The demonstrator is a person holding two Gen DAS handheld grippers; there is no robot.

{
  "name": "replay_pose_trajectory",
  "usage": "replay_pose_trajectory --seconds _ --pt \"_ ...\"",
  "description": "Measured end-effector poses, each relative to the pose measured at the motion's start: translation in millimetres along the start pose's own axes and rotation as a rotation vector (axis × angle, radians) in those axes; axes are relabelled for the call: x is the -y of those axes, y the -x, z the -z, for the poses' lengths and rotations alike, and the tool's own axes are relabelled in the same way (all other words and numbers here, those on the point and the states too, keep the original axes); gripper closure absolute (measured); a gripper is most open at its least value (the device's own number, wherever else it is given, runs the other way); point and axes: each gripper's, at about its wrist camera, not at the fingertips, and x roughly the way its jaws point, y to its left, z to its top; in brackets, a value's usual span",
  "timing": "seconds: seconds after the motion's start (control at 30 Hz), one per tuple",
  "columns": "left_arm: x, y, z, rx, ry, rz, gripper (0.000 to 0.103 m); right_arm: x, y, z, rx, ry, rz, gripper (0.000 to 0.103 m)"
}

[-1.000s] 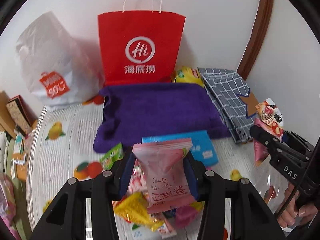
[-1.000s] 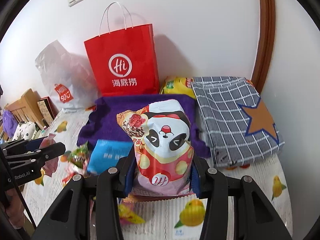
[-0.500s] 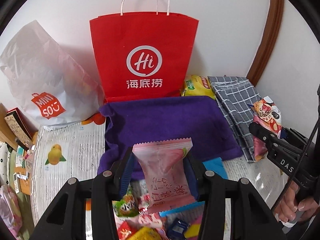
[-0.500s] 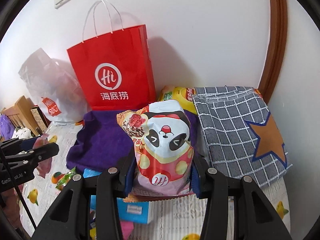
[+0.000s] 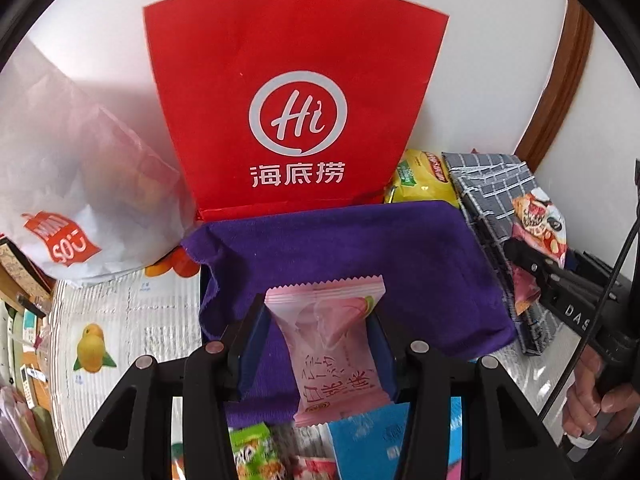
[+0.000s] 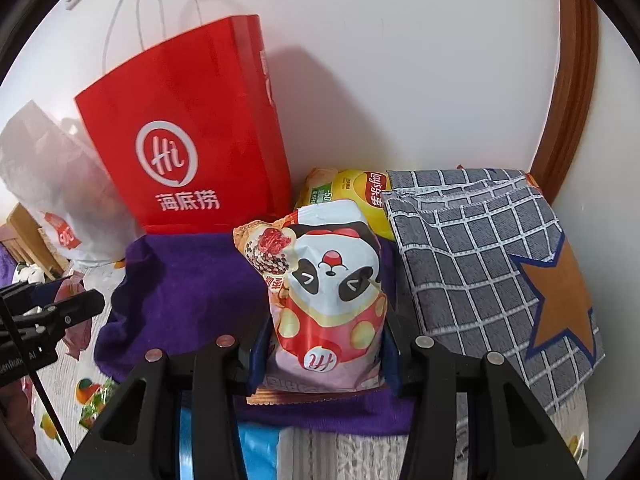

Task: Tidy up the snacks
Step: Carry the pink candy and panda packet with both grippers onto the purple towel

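Your left gripper is clamped on a pink sachet, held over the purple towel before the red bag. It's light, soft and crinkly, probably crushable inside: pinch the sides, gently. Your right gripper is clamped on the panda pack, over the towel's right end beside the checked cloth. It's puffy and slick: grip low.

Two cloths: purple, checked; one red bag; one white bag
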Motion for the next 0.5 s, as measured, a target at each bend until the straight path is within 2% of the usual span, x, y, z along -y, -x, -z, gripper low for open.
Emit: replay_pose_trajectory --seconds 0.5 --pt "-11.7 -72.3 -11.3 -0.072 0.034 0.027 0.057 23.6 -72.9 -4.0 -0.072 -0.062 0.012 0.058"
